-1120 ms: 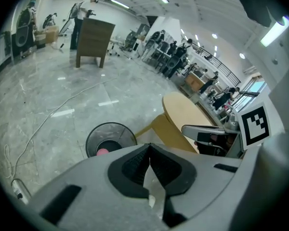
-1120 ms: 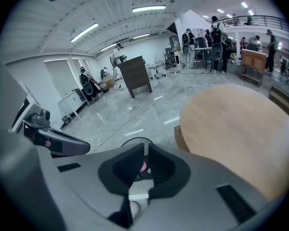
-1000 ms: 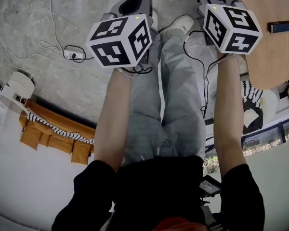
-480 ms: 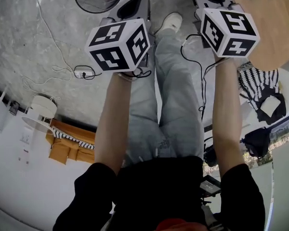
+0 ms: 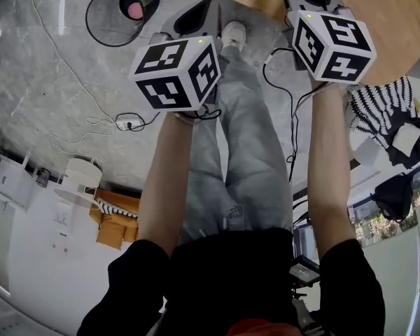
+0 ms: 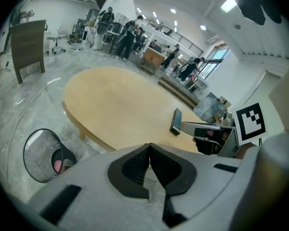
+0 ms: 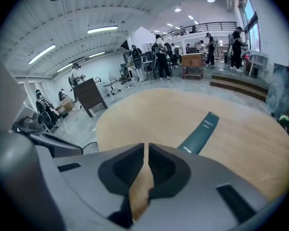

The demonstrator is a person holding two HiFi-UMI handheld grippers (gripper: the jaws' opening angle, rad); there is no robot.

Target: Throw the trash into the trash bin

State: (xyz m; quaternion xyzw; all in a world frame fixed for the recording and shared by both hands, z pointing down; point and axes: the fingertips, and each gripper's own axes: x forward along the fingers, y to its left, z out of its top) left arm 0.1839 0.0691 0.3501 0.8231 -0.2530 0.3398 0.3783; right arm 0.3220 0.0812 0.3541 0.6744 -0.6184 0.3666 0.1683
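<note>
Right gripper pinches a tan scrap, left gripper closed perhaps on clear film; the trash bin, unseen a second ago, lies front-left.

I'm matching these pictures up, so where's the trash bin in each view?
Head view: the trash bin is at the top left.
Left gripper view: the trash bin is at the lower left.
Right gripper view: not in it.
Shared landmark: the round wooden table shows in all three.
</note>
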